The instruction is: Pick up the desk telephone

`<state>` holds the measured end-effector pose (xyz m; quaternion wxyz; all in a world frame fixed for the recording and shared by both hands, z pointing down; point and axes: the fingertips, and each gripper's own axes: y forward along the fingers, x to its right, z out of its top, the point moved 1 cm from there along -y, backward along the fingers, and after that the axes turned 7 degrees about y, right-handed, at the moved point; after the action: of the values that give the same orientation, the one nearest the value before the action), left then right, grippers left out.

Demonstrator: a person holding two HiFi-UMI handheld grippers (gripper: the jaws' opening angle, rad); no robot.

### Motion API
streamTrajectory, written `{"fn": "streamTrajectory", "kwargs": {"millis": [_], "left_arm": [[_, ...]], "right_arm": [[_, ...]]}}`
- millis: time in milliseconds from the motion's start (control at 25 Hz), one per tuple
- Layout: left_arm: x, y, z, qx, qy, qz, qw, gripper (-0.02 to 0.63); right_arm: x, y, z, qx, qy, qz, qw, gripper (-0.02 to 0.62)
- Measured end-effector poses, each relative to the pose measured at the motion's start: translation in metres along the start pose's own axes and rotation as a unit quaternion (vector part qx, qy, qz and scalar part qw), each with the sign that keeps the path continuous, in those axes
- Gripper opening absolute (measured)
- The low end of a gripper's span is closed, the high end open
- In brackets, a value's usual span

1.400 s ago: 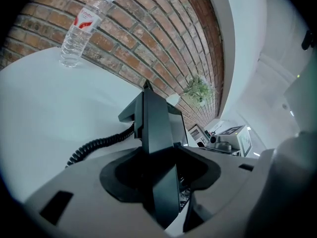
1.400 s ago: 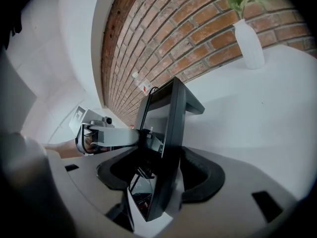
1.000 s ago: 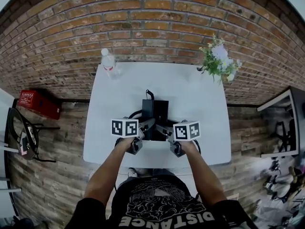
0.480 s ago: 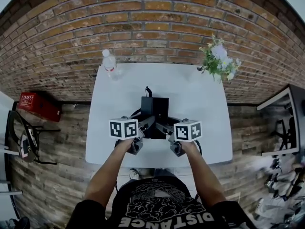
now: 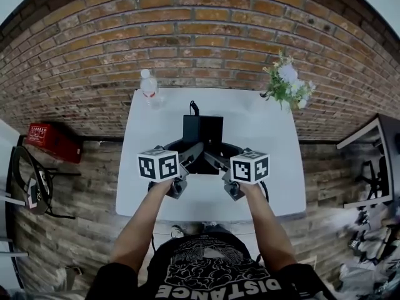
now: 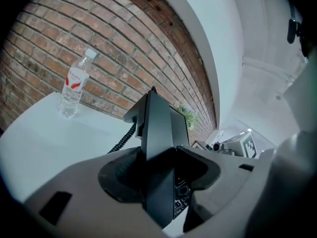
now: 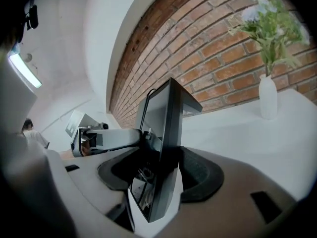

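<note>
The black desk telephone [image 5: 202, 133] hangs above the white table [image 5: 256, 127], held between both grippers. My left gripper [image 5: 194, 155] is shut on its left edge, and my right gripper [image 5: 212, 159] is shut on its right edge. In the left gripper view the telephone [image 6: 159, 143] stands edge-on between the pads of the left gripper [image 6: 161, 175], with its coiled cord [image 6: 121, 140] trailing down. In the right gripper view the telephone [image 7: 166, 128] is clamped edge-on in the right gripper [image 7: 161, 177], and the left gripper [image 7: 106, 138] grips it from the far side.
A water bottle [image 5: 149, 86] stands at the table's back left corner, and a vase of flowers [image 5: 287, 81] at the back right. A brick wall runs behind the table. On the floor lie a red box [image 5: 53, 139] and a chair [image 5: 28, 180] at left.
Both grippers have risen together with the telephone clamped between them. The telephone now sits higher over the table.
</note>
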<state>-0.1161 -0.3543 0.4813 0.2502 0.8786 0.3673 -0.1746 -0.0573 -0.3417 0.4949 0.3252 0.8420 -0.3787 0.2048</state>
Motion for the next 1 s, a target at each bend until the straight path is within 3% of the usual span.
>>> {"fn": "streamTrajectory", "kwargs": {"millis": [480,1000], "left_arm": [[0.036,-0.025,0.078,0.073,0.062,-0.015,0.9953,0.213],[0.073,-0.057,0.139,0.137,0.137,-0.018,0.9809,0.213]], "right_arm": [[-0.047,-0.024,0.069,0.066,-0.078,0.008,0.995,0.247],[-0.096,-0.050,0.121,0.134,-0.145,0.024,0.980,0.247]]}}
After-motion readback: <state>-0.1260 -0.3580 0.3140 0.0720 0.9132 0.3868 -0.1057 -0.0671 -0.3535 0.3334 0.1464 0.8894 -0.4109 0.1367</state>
